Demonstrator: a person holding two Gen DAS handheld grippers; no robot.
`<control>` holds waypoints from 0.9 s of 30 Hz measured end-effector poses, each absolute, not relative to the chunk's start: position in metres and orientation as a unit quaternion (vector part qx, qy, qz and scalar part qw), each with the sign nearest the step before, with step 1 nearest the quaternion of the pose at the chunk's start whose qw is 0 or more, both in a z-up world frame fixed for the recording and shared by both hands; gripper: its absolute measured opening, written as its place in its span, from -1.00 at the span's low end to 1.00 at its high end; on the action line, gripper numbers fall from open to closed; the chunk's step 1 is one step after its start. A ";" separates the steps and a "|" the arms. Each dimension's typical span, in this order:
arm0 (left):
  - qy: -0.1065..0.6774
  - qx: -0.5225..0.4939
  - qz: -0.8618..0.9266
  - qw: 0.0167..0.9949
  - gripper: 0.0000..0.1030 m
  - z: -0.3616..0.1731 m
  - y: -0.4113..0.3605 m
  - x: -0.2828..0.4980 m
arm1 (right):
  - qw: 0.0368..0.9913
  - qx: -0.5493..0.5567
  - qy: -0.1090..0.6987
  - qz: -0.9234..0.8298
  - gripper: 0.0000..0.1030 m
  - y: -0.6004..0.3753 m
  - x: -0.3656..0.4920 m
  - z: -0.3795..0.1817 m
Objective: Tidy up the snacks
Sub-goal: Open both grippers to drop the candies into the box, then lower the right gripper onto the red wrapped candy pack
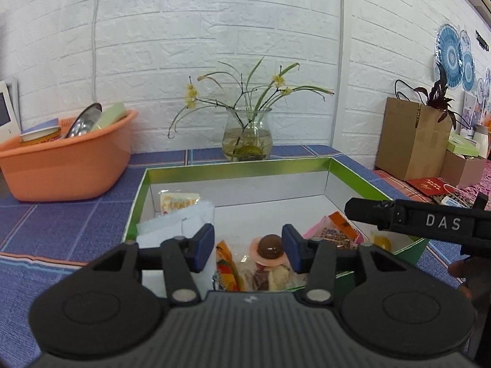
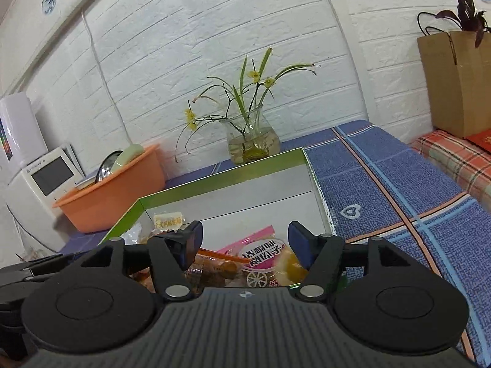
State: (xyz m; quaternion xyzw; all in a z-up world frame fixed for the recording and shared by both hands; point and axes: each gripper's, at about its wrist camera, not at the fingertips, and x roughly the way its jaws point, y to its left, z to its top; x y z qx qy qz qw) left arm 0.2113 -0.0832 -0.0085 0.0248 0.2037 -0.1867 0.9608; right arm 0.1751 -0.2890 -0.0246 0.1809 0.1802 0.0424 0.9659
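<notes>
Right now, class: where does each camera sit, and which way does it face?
Left wrist: on the left gripper, facing the green-rimmed box; open jaws and the right gripper's black body show.
Right wrist: on the right gripper, facing the same box from the right; open jaws show.
Shared: box, flower vase, orange basin.

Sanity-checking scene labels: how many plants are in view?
2: a flower vase behind the green box; a dark-leaved plant in the paper bag, far right. Others may be hidden.
</notes>
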 end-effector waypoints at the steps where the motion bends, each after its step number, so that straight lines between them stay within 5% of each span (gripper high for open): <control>1: 0.203 0.025 -0.185 0.961 -0.04 -0.005 -0.080 0.209 | 0.965 0.187 0.180 0.044 1.00 -0.290 0.174 -0.024; 10: 0.176 0.023 -0.139 0.974 0.12 0.025 -0.022 0.185 | 0.966 0.190 0.167 0.053 1.00 -0.293 0.162 -0.010; 18: 0.246 0.016 -0.107 0.963 0.15 -0.028 0.041 0.172 | 0.967 0.172 0.163 0.089 1.00 -0.282 0.144 0.010; 27: 0.247 0.066 -0.245 0.935 0.24 -0.046 0.022 0.168 | 0.951 0.117 0.235 0.160 1.00 -0.250 0.083 -0.025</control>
